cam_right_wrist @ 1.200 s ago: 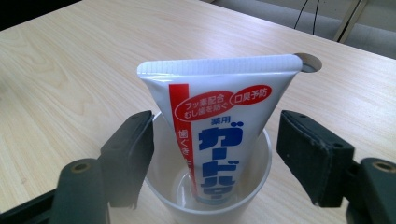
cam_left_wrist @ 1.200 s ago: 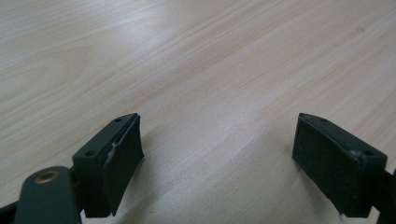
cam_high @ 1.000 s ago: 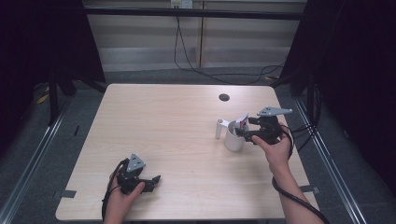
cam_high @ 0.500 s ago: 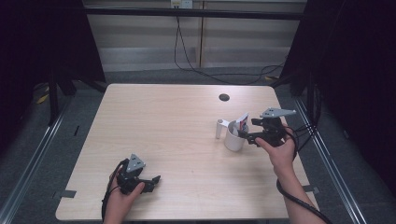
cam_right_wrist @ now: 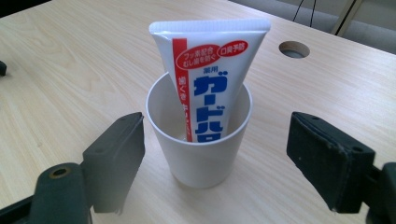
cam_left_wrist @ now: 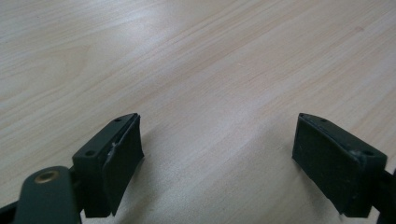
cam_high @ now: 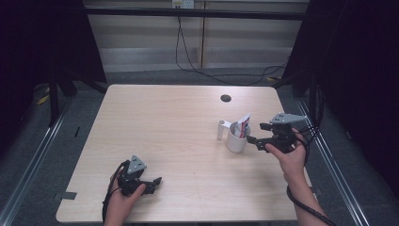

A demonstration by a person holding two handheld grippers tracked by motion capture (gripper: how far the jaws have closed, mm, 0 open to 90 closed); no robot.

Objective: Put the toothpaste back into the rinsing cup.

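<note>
Wooden table (cam_high: 164,136): cup (cam_right_wrist: 198,140) holds ガード toothpaste (cam_right_wrist: 210,74); right tongs (cam_right_wrist: 215,163), left tongs (cam_left_wrist: 217,163) wide.

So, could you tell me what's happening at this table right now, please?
A person holds a gripper in each hand at a wooden table. The right gripper is open and lined up with a white cup, its jaws on either side of it without touching. A toothpaste tube stands in the cup, leaning on its rim. A small white cylinder stands beside the cup. The left gripper waits open over bare wood near the front edge.
</note>
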